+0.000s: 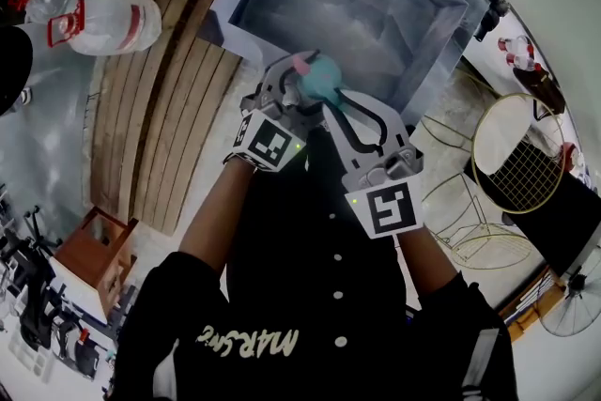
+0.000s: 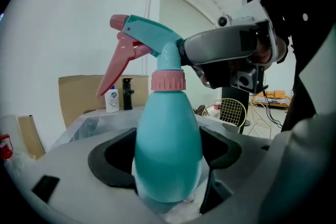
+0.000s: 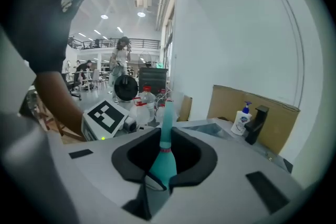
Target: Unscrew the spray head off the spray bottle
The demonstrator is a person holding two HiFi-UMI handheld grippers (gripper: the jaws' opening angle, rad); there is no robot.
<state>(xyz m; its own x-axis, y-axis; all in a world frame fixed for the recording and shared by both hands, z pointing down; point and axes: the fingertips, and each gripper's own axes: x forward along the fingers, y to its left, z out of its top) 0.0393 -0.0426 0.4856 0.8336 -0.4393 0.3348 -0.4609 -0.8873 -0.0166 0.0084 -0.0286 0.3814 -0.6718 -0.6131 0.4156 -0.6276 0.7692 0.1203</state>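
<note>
The stainless sink [image 1: 441,52] fills the upper middle of the head view, with large water bottles [image 1: 113,19] at the upper left. Just below the sink's near edge, at the centre of the frame, both claws meet on the spray bottle [image 2: 169,113], which is held up in the air and rests on nothing.

The left claw [image 2: 167,157] is clamped around the lower, widest part of the teal body, its dark pads pressing on both sides, and the bottle stands upright in it. The right claw [image 3: 165,157] is closed on the spray head [image 2: 157,39]. In the left gripper view it comes in from the right and bites the head's rear, just above the pink collar [image 2: 168,81]. The pink trigger [image 2: 116,68] hangs free on the far side.

The main risk, as I judge it, is where the right claw holds. The thread probably sits in the collar, so twisting the head above it may only swivel the nozzle. The body is smooth and tapered, so torque could spin it in the left claw's pads or work it loose. It would then drop towards the sink or the floor. A tilt as the head comes free could also spill any liquid inside; I cannot tell whether there is any.
</note>
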